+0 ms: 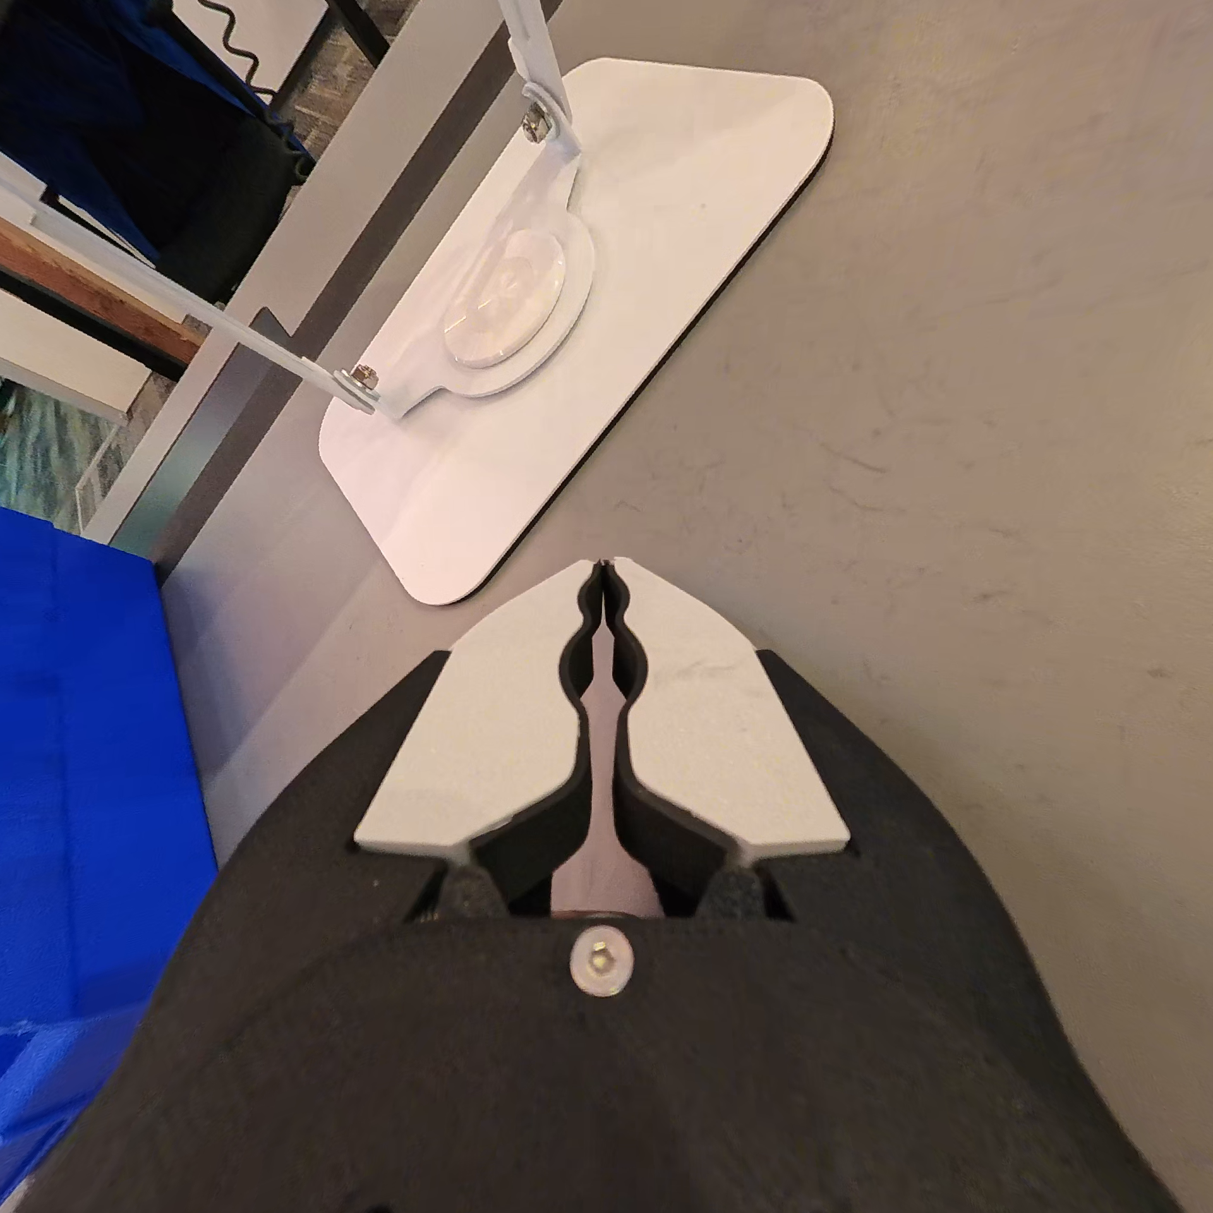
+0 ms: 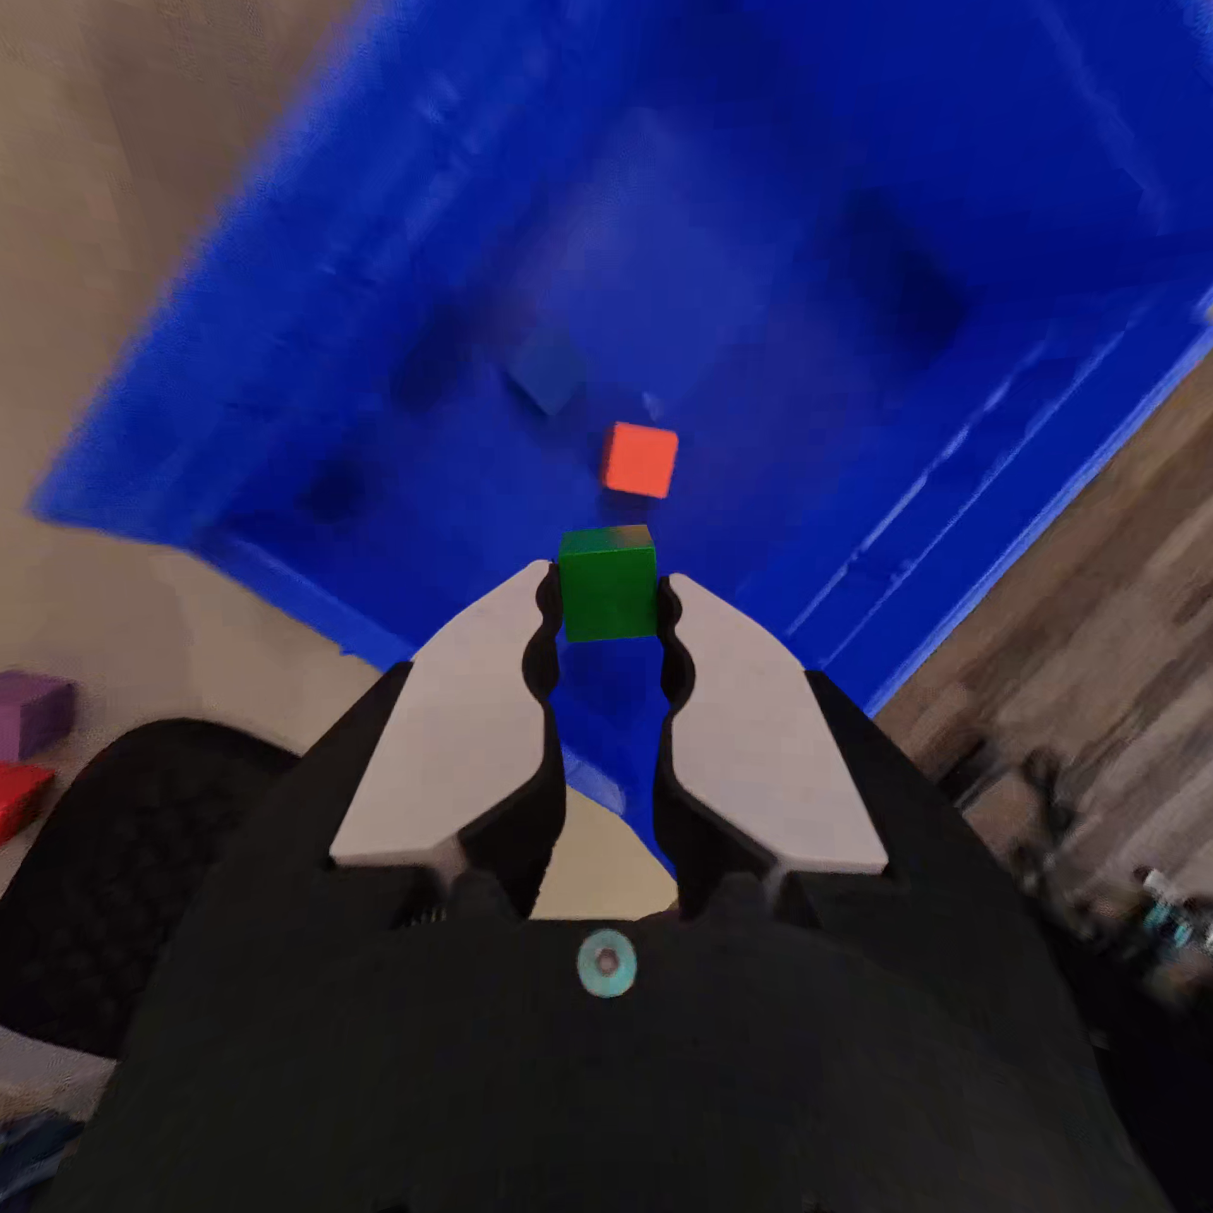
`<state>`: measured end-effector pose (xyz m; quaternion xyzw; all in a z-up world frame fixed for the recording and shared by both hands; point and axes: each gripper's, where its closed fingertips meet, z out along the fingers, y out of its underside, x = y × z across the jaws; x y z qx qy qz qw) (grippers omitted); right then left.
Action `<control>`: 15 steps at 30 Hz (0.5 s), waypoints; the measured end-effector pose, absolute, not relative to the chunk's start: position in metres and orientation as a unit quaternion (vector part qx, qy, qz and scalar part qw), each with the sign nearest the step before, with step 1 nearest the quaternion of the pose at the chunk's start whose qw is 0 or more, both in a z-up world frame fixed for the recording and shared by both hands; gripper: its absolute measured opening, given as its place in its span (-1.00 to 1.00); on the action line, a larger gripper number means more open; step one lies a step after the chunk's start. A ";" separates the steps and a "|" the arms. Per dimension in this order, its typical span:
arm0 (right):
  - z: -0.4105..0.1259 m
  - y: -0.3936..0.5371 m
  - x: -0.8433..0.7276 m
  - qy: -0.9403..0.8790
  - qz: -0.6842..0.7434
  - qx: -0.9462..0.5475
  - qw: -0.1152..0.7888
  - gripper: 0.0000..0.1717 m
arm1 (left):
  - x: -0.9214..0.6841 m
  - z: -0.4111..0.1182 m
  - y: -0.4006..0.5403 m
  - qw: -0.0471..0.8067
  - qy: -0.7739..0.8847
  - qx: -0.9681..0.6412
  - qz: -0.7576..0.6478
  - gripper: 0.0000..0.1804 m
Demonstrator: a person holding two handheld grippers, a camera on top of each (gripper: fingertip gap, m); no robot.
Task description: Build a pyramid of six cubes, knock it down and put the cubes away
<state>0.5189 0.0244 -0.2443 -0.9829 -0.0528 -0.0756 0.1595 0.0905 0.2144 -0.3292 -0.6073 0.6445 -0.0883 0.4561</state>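
Note:
In the right wrist view my right gripper (image 2: 608, 587) is shut on a green cube (image 2: 608, 584), both pads pressing its sides, and holds it above the open blue bin (image 2: 853, 459). An orange cube (image 2: 640, 468) and a blue cube (image 2: 548, 377) lie on the bin's floor. A purple cube (image 2: 33, 712) and a red cube (image 2: 20, 797) sit on the table at the left edge. In the left wrist view my left gripper (image 1: 602, 566) is shut with nothing between its pads, over the grey table (image 1: 919, 459).
A white stand base (image 1: 591, 315) with two white arms lies on the table ahead of the left gripper. The blue bin's side (image 1: 85, 755) shows at the left. Wood-look floor (image 2: 1083, 623) lies beyond the bin at the right. Tip to tip, the grippers are about 50 centimeters apart.

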 end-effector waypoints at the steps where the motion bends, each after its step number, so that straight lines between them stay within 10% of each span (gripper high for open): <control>1: -0.259 0.020 0.527 -0.029 -0.073 -0.987 0.138 -0.67 | 0.091 -0.329 0.214 0.456 0.644 -0.607 -0.088 -1.00; 15: -0.332 0.015 0.532 0.029 -0.018 -0.997 0.076 -0.57 | 0.090 -0.330 0.215 0.456 0.646 -0.607 -0.080 -1.00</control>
